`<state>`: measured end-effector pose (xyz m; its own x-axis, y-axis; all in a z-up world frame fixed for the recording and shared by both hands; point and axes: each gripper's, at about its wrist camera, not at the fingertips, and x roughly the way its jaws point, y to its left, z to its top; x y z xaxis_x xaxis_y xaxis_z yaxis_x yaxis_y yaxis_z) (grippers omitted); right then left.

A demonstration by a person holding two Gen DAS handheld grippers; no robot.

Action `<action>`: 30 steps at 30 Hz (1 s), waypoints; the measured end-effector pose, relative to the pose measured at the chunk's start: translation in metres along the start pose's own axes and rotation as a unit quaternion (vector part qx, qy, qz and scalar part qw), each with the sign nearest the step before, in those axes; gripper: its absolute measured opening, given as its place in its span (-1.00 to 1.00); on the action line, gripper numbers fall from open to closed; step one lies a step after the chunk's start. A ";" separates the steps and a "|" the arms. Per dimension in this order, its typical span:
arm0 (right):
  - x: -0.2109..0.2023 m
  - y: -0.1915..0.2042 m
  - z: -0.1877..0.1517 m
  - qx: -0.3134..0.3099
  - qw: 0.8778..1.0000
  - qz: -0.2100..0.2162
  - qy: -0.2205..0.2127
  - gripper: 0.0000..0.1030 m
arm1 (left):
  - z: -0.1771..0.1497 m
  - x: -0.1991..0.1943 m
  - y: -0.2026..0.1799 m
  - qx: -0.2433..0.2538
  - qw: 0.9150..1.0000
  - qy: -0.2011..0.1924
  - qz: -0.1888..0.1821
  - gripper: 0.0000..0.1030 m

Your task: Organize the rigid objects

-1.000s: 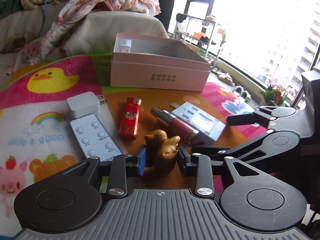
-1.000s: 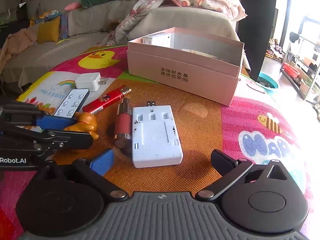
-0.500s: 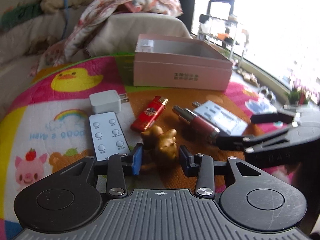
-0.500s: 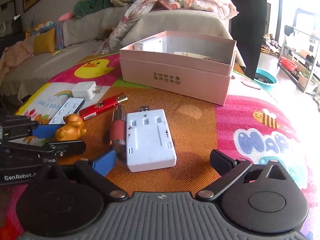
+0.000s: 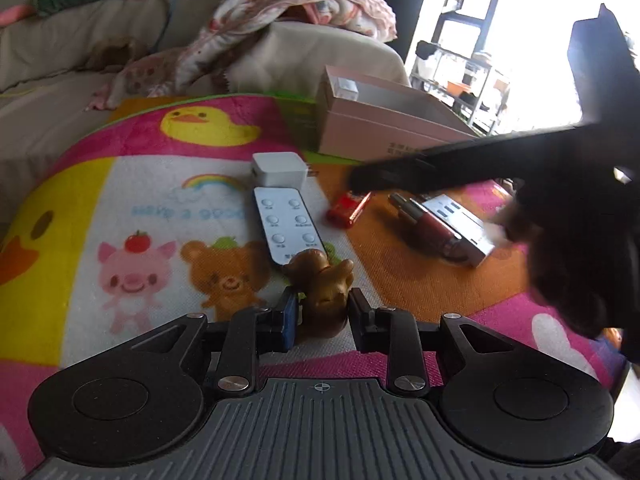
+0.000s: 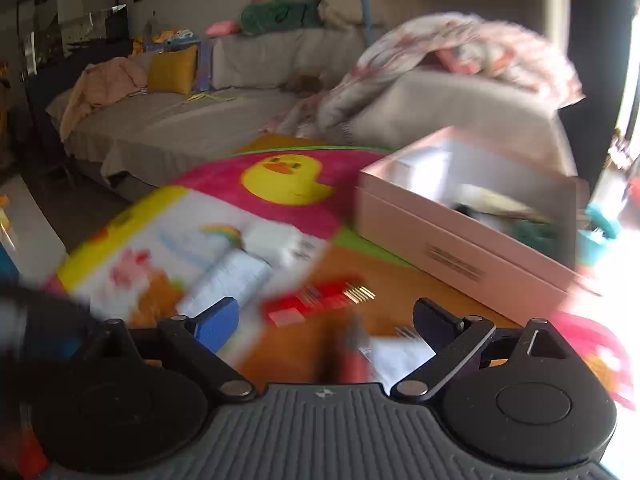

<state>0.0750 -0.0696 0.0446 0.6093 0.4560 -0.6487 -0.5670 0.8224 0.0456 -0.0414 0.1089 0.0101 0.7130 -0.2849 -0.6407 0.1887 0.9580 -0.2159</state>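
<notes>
a: what's the left gripper (image 5: 322,314) got?

b: a small golden-brown figurine (image 5: 322,294) sits between its jaws, and they are closing on it. both pads look pressed against its sides. the figurine is at the near end of the white remote (image 5: 288,226), over the cartoon play mat (image 5: 120,208)

a: and the right gripper (image 6: 324,320)?

b: jaws spread wide, easing inward a little, with nothing gripped between them. its view is badly smeared, but a red lighter (image 6: 316,304) lies on the mat just past the fingertips

a: where's everything else?

b: in the left view the white charger plug (image 5: 280,170) lies just beyond the remote, touching or nearly so. the lighter is to their right, then a dark red tube (image 5: 428,222) right against a grey-white flat device (image 5: 460,224). the right gripper's dark arm crosses above them

a: the box?

b: the pink box (image 5: 380,132) stands open at the far edge of the mat, well apart from the figurine. some things lie inside, too blurred to name
</notes>
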 end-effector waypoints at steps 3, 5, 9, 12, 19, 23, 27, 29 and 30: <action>0.044 0.017 0.025 0.017 1.000 -0.003 0.026 0.85 | -0.001 0.001 0.000 -0.001 1.000 -0.005 0.000 -0.38; 0.073 0.027 0.036 0.028 0.998 -0.009 0.049 0.78 | -0.001 0.001 0.000 -0.002 1.000 -0.007 0.000 -0.38; 0.106 0.038 0.044 0.024 0.997 -0.026 0.071 0.21 | -0.001 0.000 0.008 -0.023 1.000 -0.010 -0.015 -0.37; 0.090 0.044 0.047 -0.010 0.997 -0.032 0.066 0.20 | -0.003 -0.001 0.012 -0.032 0.999 -0.019 -0.024 -0.37; -0.010 0.021 0.012 -0.035 0.998 -0.042 0.020 0.20 | -0.006 0.001 -0.011 0.033 0.999 -0.038 -0.003 -0.45; -0.054 0.003 -0.026 -0.028 0.996 -0.087 0.020 0.20 | -0.005 -0.002 -0.028 0.079 0.996 -0.023 -0.038 -0.45; -0.084 -0.014 -0.058 -0.022 0.993 -0.115 0.021 0.20 | -0.002 -0.010 -0.054 0.121 0.990 -0.014 -0.066 -0.45; -0.096 -0.023 -0.068 -0.013 0.993 -0.120 0.016 0.20 | 0.013 -0.011 -0.063 0.120 0.989 -0.017 -0.085 -0.45; -0.100 -0.026 -0.070 -0.010 0.993 -0.120 0.011 0.20 | 0.025 -0.012 -0.068 0.127 0.988 -0.025 -0.089 -0.45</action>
<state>-0.0102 -0.1611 0.0549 0.7153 0.2407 -0.6560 -0.4191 0.8990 -0.1271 -0.0463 0.0482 0.0511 0.6854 -0.4529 -0.5702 0.4722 0.8725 -0.1254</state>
